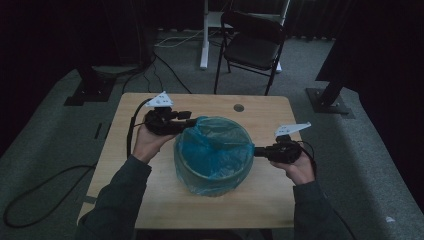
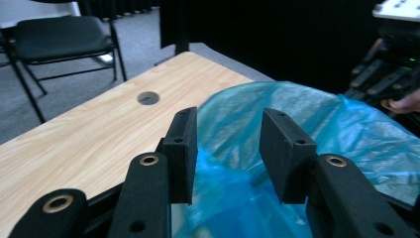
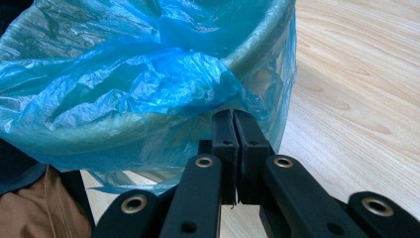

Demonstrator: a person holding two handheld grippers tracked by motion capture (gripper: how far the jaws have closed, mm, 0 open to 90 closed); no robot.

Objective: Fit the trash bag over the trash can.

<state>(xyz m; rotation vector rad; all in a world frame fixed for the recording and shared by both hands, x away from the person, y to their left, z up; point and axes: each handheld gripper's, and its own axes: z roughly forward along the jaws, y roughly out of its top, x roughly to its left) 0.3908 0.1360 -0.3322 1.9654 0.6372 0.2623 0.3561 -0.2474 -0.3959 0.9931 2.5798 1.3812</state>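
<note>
Meanwhile, right tool (image 3: 233,124) pinches the blue bag (image 3: 124,84); left tool (image 2: 228,148) gapes open; no readable writing.

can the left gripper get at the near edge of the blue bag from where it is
Probably yes: the left gripper is open right above the blue bag, nothing between them.

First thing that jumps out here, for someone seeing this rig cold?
The blue bag lining a round bin in the middle of the wooden table. At the bin's right side the right gripper is pinched shut on a fold of the bag at the rim; at the left the left gripper stands open above the plastic, nothing between its pads.
</note>
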